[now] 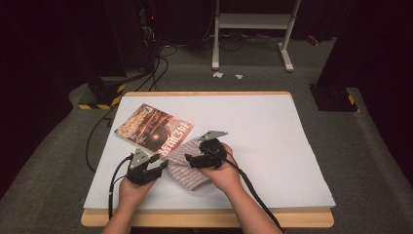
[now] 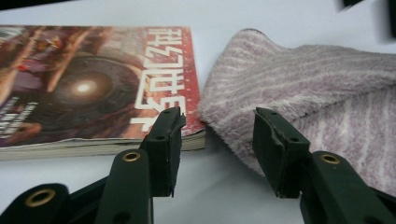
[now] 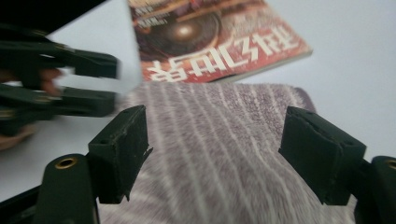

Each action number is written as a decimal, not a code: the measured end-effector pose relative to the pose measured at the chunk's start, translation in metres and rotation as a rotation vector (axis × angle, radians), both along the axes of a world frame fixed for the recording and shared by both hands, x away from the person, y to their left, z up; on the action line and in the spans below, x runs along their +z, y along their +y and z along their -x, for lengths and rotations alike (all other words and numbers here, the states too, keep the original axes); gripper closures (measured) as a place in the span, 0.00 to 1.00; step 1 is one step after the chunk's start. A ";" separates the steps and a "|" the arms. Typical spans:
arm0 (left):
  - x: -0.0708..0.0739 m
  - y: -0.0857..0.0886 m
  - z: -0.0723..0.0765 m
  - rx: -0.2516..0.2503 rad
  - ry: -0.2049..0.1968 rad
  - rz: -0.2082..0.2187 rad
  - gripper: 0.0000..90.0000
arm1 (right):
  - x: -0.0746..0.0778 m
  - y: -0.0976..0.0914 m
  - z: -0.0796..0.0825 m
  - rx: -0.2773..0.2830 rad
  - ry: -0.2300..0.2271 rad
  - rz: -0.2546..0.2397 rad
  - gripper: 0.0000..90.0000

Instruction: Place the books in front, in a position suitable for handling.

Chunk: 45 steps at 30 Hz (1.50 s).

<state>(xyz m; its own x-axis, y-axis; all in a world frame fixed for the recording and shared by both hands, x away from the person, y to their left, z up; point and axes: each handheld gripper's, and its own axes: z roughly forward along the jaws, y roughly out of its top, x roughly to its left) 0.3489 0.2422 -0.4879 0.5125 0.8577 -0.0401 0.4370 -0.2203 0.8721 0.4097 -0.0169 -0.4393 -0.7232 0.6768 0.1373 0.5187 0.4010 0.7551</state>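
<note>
Both grippers, L [image 1: 160, 168] & R [image 1: 191, 161]: jaws apart, nothing gripped, over striped purple towel [image 1: 187, 168]; towel edge touching magazine [image 1: 153, 129]; white table [image 1: 272, 136].

The glossy red-and-brown paperback magazine [image 2: 93, 88] carries the one piece of lettering on show: a row of large white block characters along the red edge of its cover. In the left gripper view they stand at centre frame, turned on their side; in the right gripper view [image 3: 219, 42] they sit upside down at upper centre. They look like stylised East Asian characters, but I cannot read them. Small white lines at the cover's left edge are too blurred.
</note>
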 end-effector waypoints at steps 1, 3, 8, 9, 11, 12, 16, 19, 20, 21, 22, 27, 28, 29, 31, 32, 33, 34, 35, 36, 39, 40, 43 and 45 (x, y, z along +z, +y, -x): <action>0.001 0.003 0.001 0.008 -0.006 0.004 0.58 | -0.008 0.003 -0.009 -0.007 0.018 0.013 0.27; 0.003 0.010 0.001 0.025 -0.013 0.020 0.58 | -0.023 0.004 -0.025 -0.029 0.062 0.044 0.29; 0.003 0.018 0.001 0.043 -0.012 0.035 0.59 | -0.033 0.008 -0.019 0.044 0.128 0.037 0.26; 0.003 0.019 0.000 0.045 -0.012 0.038 0.59 | -0.032 0.011 -0.011 0.076 0.115 0.048 0.24; 0.003 0.020 0.000 0.046 -0.012 0.041 0.59 | -0.034 0.016 0.000 0.116 0.106 0.079 0.19; 0.003 0.021 0.001 0.049 -0.016 0.044 0.59 | -0.036 0.020 0.006 0.122 0.108 0.110 0.18; 0.004 0.022 0.002 0.050 -0.020 0.050 0.59 | -0.050 0.027 0.012 0.124 0.087 0.207 0.16; 0.004 0.023 0.002 0.054 -0.019 0.055 0.59 | -0.056 0.027 0.013 0.120 0.067 0.210 0.21; 0.004 0.024 0.001 0.056 -0.016 0.057 0.59 | -0.055 0.028 0.014 0.113 0.065 0.225 0.23; 0.003 0.024 0.001 0.057 -0.015 0.056 0.59 | -0.055 0.029 0.014 0.119 0.050 0.235 0.26; 0.003 0.024 0.000 0.059 -0.013 0.054 0.59 | -0.054 0.028 0.014 0.113 0.045 0.240 0.31; 0.003 0.026 0.001 0.062 -0.016 0.053 0.59 | -0.052 0.025 0.014 0.103 0.012 0.230 0.73; 0.003 0.026 0.001 0.064 -0.016 0.054 0.59 | -0.053 0.023 0.014 0.098 0.011 0.219 0.77; 0.003 0.027 0.001 0.064 -0.016 0.056 0.59 | -0.053 0.021 0.014 0.088 0.013 0.205 0.79; 0.002 0.027 0.001 0.063 -0.014 0.054 0.59 | -0.053 0.018 0.014 0.080 0.008 0.189 0.81; 0.002 0.027 0.001 0.062 -0.012 0.051 0.59 | -0.051 0.016 0.015 0.069 -0.002 0.185 0.82; 0.002 0.026 0.000 0.062 -0.012 0.051 0.59 | -0.048 0.012 0.016 0.046 -0.009 0.173 0.82; 0.001 0.026 0.000 0.061 -0.013 0.051 0.59 | -0.043 0.007 0.015 0.032 -0.026 0.156 0.82; 0.001 0.026 0.000 0.060 -0.012 0.050 0.59 | -0.037 -0.001 0.015 0.016 -0.040 0.140 0.82; 0.001 0.026 0.000 0.060 -0.012 0.050 0.59 | -0.037 -0.001 0.015 0.016 -0.040 0.140 0.82; 0.001 0.025 0.000 0.056 -0.013 0.045 0.59 | -0.002 -0.048 0.013 -0.094 -0.103 0.083 0.82; 0.001 0.025 0.000 0.056 -0.013 0.045 0.59 | -0.002 -0.048 0.013 -0.094 -0.103 0.083 0.82; 0.000 0.023 0.000 0.050 -0.012 0.044 0.59 | 0.026 -0.104 0.014 -0.216 -0.160 0.069 0.82; 0.000 0.022 0.000 0.048 -0.013 0.041 0.59 | 0.035 -0.135 0.014 -0.290 -0.183 0.084 0.82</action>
<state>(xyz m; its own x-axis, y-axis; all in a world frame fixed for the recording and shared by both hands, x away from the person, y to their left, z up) 0.3489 0.2645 -0.4876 0.4716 0.8791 -0.0696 0.4348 -0.1631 0.8856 0.3958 -0.1517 -0.4041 -0.5065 0.8613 -0.0415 0.4796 0.3214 0.8165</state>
